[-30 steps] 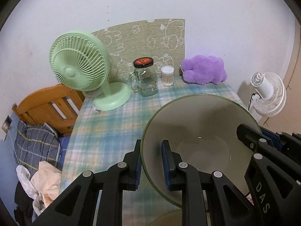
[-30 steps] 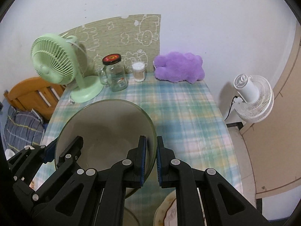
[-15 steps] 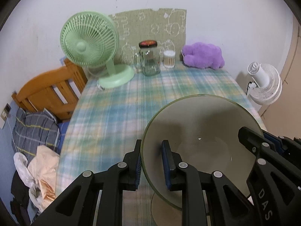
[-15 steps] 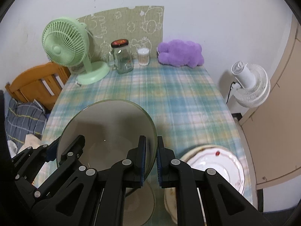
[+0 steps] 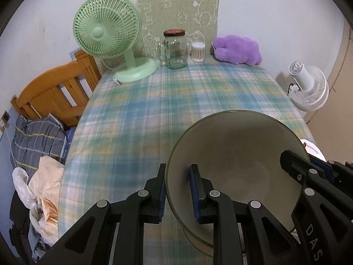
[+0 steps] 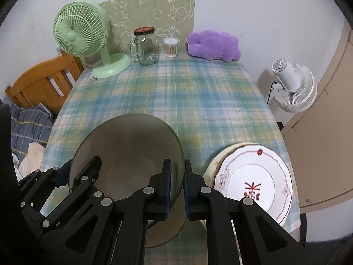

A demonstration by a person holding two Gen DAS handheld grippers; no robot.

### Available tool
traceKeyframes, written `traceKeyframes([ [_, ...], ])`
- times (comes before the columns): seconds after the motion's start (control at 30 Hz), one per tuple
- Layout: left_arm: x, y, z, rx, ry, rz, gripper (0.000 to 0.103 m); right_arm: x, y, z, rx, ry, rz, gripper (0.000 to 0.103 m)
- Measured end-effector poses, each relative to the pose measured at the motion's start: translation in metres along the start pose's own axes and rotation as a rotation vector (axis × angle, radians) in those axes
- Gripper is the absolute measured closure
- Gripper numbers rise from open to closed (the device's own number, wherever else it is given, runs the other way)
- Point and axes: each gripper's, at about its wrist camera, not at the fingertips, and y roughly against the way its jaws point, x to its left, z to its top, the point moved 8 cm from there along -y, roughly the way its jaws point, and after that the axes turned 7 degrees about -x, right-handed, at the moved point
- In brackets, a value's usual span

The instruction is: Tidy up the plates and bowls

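Note:
A large olive-green bowl point(image 5: 238, 154) hangs over the near end of the checked table, held at both sides. My left gripper point(image 5: 177, 174) is shut on its left rim, one pad inside and one outside. My right gripper point(image 6: 176, 172) is shut on the right rim of the same bowl point(image 6: 128, 145). Directly under the bowl lies a beige dish point(image 6: 169, 231), mostly hidden. A stack of white plates point(image 6: 253, 176) with a red motif sits at the near right of the table, beside the right gripper. Each gripper shows in the other's view: the right gripper point(image 5: 313, 161), the left gripper point(image 6: 72, 170).
At the far end of the tablecloth point(image 5: 167, 101) stand a green fan point(image 5: 108, 31), a glass jar mug point(image 5: 175, 48), a cotton-swab tub point(image 5: 198, 52) and a purple plush point(image 5: 238, 49). A wooden bed frame point(image 5: 55, 92) is left; a white fan point(image 6: 293, 88) is right.
Both grippers have drawn the bowl back toward the near end of the table and lowered it. The white plates and the beige dish below have come into view.

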Motion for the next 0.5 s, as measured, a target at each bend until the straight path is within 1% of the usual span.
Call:
traceKeyframes([
  [0.5, -0.007, -0.021, -0.034, 0.083, -0.036, -0.016, 0.086, -0.003, -0.021, -0.039, 0.101, -0.02, -0.026, 0.09],
])
